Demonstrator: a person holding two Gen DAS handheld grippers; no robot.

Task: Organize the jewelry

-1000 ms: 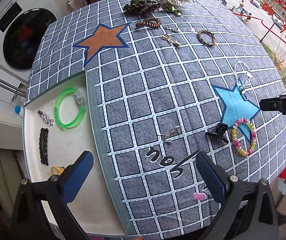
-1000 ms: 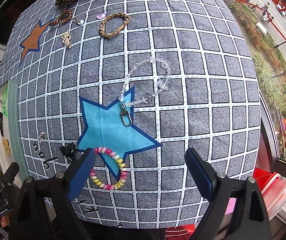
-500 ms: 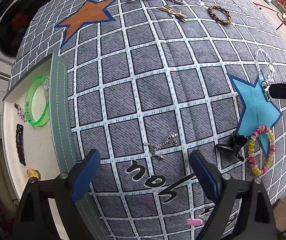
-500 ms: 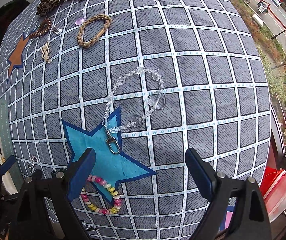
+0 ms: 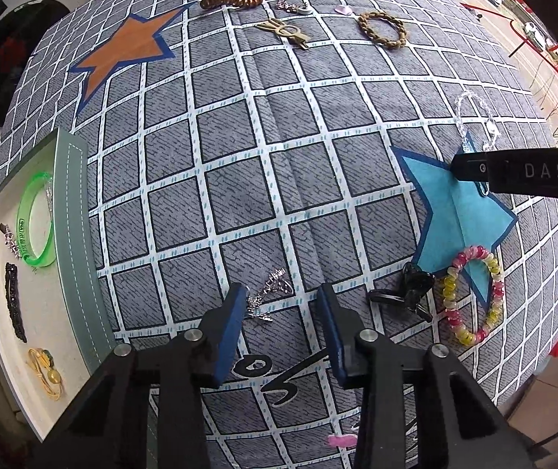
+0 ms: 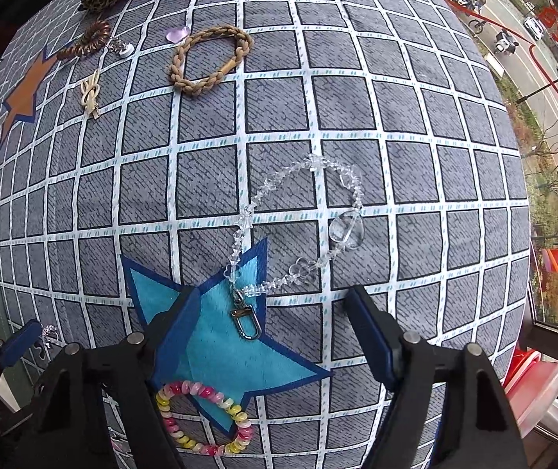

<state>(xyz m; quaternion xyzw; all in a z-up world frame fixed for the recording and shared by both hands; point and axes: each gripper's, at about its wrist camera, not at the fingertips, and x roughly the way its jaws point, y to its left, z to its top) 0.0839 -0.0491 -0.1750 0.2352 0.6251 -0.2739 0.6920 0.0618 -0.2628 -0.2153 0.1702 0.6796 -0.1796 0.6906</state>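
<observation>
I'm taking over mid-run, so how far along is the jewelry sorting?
Early stage. Done: the tray holds a green bangle, a silver clip, a black hair clip and a gold piece. In hand: nothing yet; the left claw brackets a silver charm, and the right claw sits open over the crystal bead chain. Left: the braided bracelet, pastel bead bracelet, black claw clip and items at the far edge.

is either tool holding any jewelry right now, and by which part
Nothing is held. The left tool is open around the silver charm; the right tool is open over the crystal chain's clasp.
</observation>
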